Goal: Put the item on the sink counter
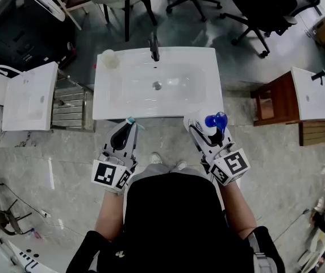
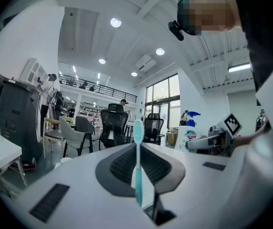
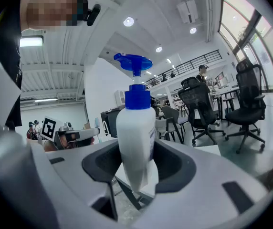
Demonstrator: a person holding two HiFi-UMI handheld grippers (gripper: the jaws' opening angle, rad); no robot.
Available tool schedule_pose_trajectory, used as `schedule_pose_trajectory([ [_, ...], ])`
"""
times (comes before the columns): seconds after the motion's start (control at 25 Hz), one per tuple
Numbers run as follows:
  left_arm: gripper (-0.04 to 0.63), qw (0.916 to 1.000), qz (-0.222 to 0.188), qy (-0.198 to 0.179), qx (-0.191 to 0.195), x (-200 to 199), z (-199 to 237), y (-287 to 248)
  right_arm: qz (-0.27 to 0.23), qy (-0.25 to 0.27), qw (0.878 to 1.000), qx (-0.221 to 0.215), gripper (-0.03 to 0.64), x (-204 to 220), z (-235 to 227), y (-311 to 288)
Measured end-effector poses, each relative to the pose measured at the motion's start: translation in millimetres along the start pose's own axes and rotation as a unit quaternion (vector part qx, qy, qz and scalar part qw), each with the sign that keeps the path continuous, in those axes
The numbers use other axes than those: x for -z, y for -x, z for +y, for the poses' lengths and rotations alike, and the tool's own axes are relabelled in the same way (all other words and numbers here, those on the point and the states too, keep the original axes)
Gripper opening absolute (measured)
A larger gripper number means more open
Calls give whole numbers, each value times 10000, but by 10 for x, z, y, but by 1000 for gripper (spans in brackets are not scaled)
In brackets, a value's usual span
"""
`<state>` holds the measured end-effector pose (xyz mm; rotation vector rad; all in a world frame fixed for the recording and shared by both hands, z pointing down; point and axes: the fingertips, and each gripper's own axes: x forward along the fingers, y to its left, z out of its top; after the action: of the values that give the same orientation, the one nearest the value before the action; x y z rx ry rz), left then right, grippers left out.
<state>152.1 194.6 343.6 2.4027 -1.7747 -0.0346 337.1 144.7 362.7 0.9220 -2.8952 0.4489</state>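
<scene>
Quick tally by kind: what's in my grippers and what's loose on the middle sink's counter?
Toothbrush: 1, in left gripper
Pump bottle: 1, in right gripper
Pale cup: 1, on sink counter
Total: 3

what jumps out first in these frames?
The white pump bottle with its bright blue head, clamped in the right gripper, grabs the eye first. Next comes the teal toothbrush, pinched between the fingers of the left gripper. In the head view both are held at the near edge of the white sink counter, mid-frame.
</scene>
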Motion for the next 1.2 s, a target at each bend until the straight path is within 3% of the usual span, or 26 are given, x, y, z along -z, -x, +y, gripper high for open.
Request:
schedule_pose_trajectory([
  [0.8,34,9997,-182,54,-121,14,799,581,199,96,9997,49,212,12,459,-724],
  [1.2,35,9985,-114,260,-473,146,1171,620,498,200,9985,-105,212,39,370,-1257],
])
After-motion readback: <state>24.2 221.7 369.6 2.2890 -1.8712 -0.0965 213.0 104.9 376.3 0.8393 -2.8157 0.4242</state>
